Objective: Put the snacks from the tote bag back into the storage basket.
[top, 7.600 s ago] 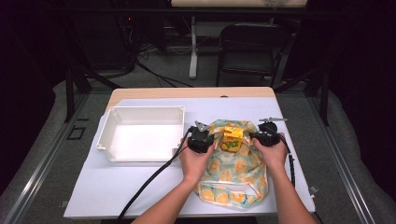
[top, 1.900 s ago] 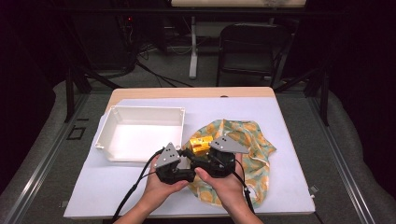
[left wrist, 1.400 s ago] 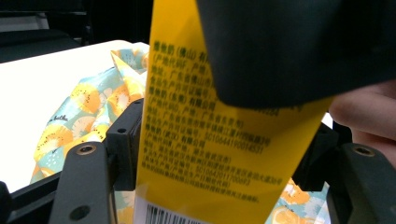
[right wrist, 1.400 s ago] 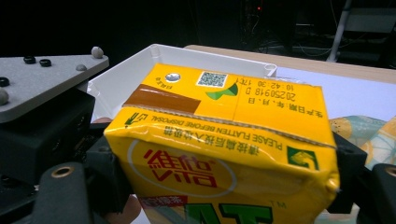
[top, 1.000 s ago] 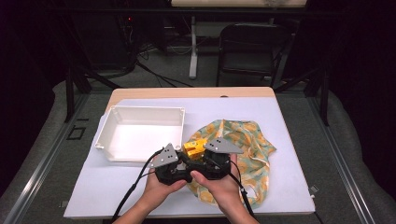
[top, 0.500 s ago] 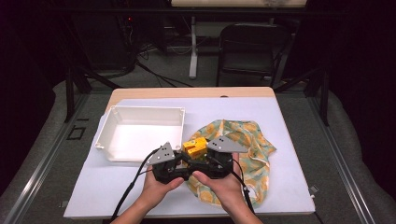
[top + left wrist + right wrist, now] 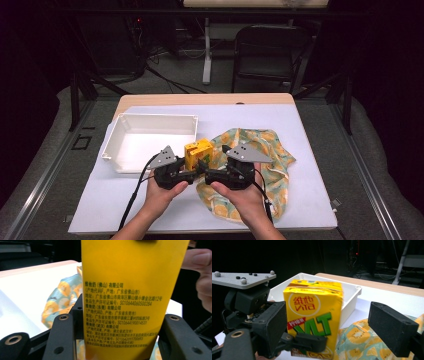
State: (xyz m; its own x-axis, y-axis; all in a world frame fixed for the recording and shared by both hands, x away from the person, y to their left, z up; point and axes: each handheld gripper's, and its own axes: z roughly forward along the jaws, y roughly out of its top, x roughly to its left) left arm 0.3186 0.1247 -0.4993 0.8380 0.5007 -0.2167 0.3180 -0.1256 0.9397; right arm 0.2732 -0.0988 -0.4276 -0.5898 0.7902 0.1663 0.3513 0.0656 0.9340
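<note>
Jaws of the left gripper [image 7: 192,172] clamp one yellow carton [image 7: 197,153] (upright); the right gripper [image 7: 212,175] gapes empty.

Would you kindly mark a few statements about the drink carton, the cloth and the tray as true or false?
1. The left claw grips the yellow drink carton. True.
2. The right claw is clamped on the carton. False: its jaws stand apart, the right-hand one well clear of the carton.
3. The carton lies inside the white tray. False: it is held upright beside the tray.
4. The fruit-print cloth lies on the table to the right of the tray. True.
5. The carton is blue. False: it is yellow.
</note>
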